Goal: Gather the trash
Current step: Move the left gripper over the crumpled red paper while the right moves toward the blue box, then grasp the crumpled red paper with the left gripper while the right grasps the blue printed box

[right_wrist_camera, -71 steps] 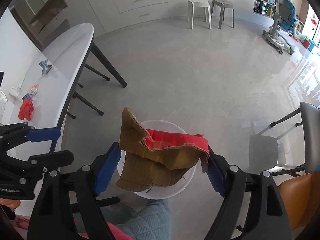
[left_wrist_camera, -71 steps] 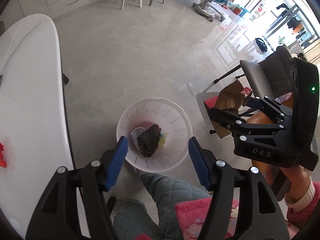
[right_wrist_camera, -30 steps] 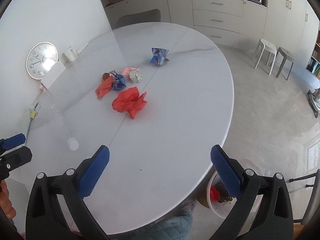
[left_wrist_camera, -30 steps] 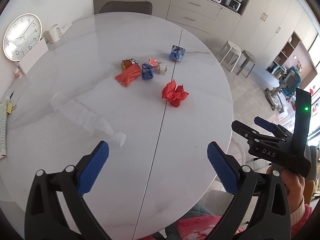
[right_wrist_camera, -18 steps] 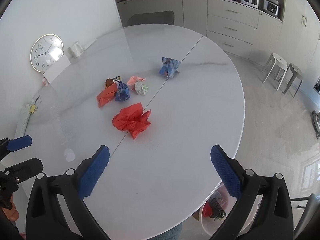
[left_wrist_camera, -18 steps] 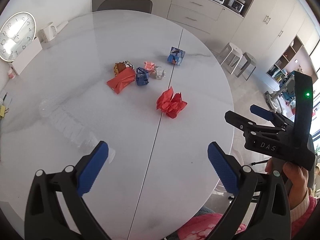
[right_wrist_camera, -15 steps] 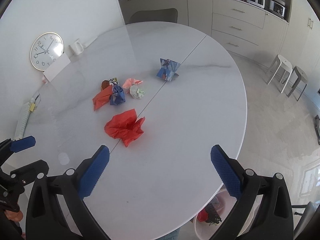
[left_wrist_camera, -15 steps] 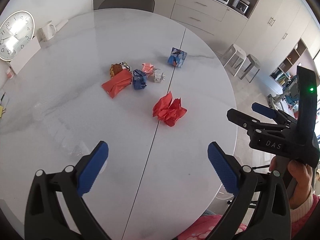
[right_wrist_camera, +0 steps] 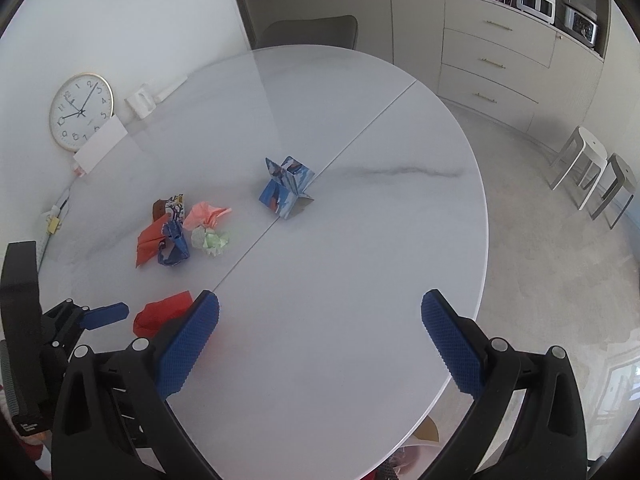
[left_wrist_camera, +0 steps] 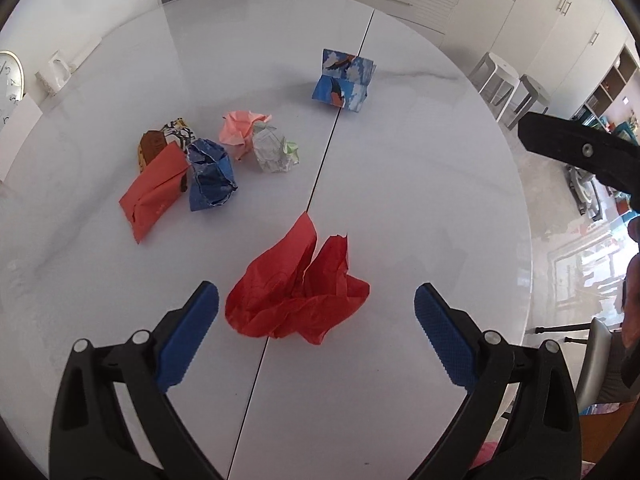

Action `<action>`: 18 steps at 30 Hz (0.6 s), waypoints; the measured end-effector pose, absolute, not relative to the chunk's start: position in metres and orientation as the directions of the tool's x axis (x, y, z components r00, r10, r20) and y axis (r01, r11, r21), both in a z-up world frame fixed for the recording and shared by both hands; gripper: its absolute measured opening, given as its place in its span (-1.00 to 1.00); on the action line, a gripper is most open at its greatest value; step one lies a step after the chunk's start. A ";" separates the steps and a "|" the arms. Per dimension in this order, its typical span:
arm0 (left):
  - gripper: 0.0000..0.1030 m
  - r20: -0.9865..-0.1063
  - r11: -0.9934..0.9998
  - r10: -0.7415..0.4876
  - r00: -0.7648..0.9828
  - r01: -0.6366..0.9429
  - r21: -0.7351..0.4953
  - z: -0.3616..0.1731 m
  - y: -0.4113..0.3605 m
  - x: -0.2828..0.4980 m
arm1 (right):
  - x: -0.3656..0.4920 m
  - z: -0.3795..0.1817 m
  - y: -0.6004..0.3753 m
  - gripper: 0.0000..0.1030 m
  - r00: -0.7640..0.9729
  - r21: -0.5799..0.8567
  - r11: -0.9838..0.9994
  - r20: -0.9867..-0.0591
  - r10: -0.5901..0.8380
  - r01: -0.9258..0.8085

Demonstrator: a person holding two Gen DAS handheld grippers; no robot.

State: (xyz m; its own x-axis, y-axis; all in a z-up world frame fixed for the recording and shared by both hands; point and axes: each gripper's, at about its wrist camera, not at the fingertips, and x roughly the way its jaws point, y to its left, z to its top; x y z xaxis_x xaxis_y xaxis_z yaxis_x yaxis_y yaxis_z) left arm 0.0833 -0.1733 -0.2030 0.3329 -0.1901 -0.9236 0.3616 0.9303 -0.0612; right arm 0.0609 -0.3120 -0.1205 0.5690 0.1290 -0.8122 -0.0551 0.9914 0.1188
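A crumpled red paper point(left_wrist_camera: 296, 292) lies on the white table point(left_wrist_camera: 420, 200), just ahead of and between the fingers of my left gripper point(left_wrist_camera: 316, 320), which is open and empty. It also shows in the right wrist view point(right_wrist_camera: 162, 314), partly hidden. Farther back lie an orange-red packet point(left_wrist_camera: 154, 192), a blue wad point(left_wrist_camera: 210, 176), a pink wad point(left_wrist_camera: 240, 130), a white-green wad point(left_wrist_camera: 274, 152) and a folded blue printed paper point(left_wrist_camera: 344, 80). My right gripper point(right_wrist_camera: 320, 336) is open and empty over bare table, right of the red paper.
A wall clock point(right_wrist_camera: 80, 112), a white card point(right_wrist_camera: 100, 144) and a small white cup point(right_wrist_camera: 140, 102) stand at the table's far left edge. A grey chair point(right_wrist_camera: 308, 32) is behind the table. Stools point(right_wrist_camera: 592, 168) and cabinets point(right_wrist_camera: 500, 48) lie to the right. The bin's rim point(right_wrist_camera: 416, 454) peeks out below the table's edge.
Both grippers have moved forward and lower over the table. The red paper now sits between the left gripper's fingers. The clear bottle has left the views.
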 end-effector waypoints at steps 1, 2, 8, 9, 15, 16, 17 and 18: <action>0.77 -0.927 0.932 -0.180 0.330 0.358 -0.053 -0.207 -0.175 0.087 | 0.064 -0.123 -0.313 0.95 0.566 0.122 0.991 -0.814 0.133 -0.058; 0.70 -0.930 0.934 -0.171 0.326 0.355 -0.047 -0.210 -0.177 0.090 | 0.069 -0.125 -0.314 0.95 0.561 0.125 0.990 -0.816 0.137 -0.061; 0.37 -0.941 0.941 -0.156 0.299 0.335 -0.049 -0.225 -0.180 0.102 | 0.098 -0.137 -0.310 0.95 0.536 0.139 0.988 -0.830 0.157 -0.073; 0.30 -0.941 0.941 -0.158 0.300 0.335 -0.051 -0.225 -0.180 0.102 | 0.103 -0.138 -0.309 0.95 0.534 0.141 0.988 -0.831 0.156 -0.070; -0.45 -0.936 0.935 -0.206 0.285 0.340 -0.102 -0.219 -0.175 0.102 | 0.140 -0.145 -0.297 0.95 0.524 0.229 0.973 -0.830 0.191 0.008; -0.46 -0.937 0.933 -0.221 0.271 0.337 -0.123 -0.218 -0.173 0.102 | 0.145 -0.146 -0.294 0.95 0.527 0.239 0.971 -0.828 0.189 0.026; -0.46 -0.933 0.933 -0.233 0.273 0.334 -0.135 -0.217 -0.170 0.102 | 0.151 -0.147 -0.291 0.95 0.534 0.246 0.968 -0.825 0.185 0.046; -0.48 -0.931 0.933 -0.235 0.280 0.333 -0.136 -0.217 -0.167 0.099 | 0.156 -0.148 -0.287 0.95 0.538 0.253 0.965 -0.824 0.180 0.064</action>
